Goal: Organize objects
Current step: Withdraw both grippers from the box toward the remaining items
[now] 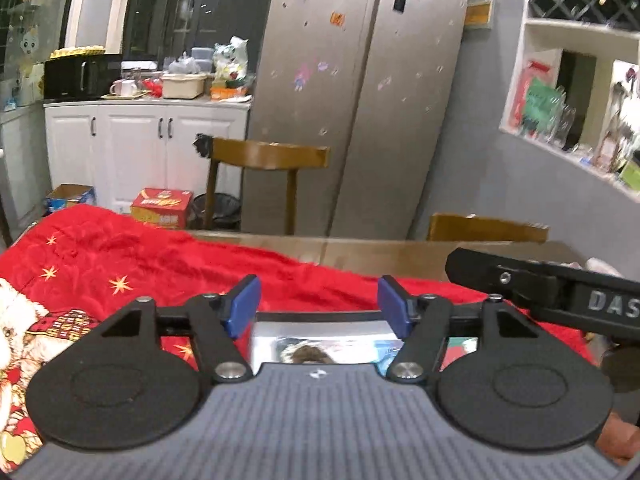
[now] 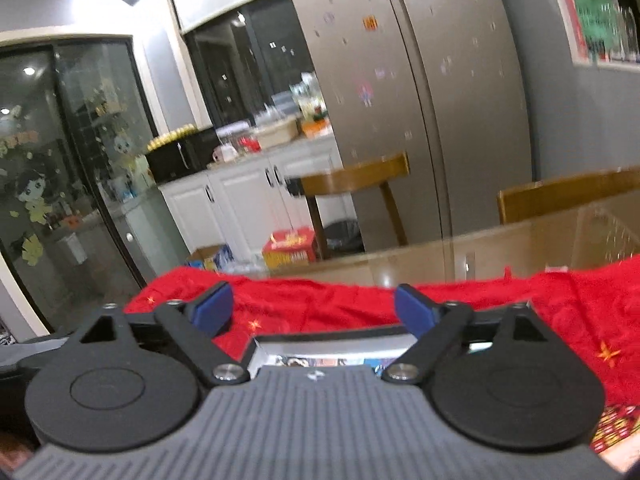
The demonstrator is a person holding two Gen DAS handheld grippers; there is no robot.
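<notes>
Across the table, a red cloth (image 1: 168,256) is spread; on it, low beneath both grippers, a flat picture box (image 1: 320,344) is seen, long axis crosswise. Left gripper (image 1: 318,306) and right gripper (image 2: 310,312) are held wide, empty.

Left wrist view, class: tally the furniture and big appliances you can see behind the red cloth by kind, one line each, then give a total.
Wooden chairs: 2 (one by the fridge, one at the table's far edge)
Fridge: 1
Microwave: 1
White cabinet: 1
Total: 5
</notes>
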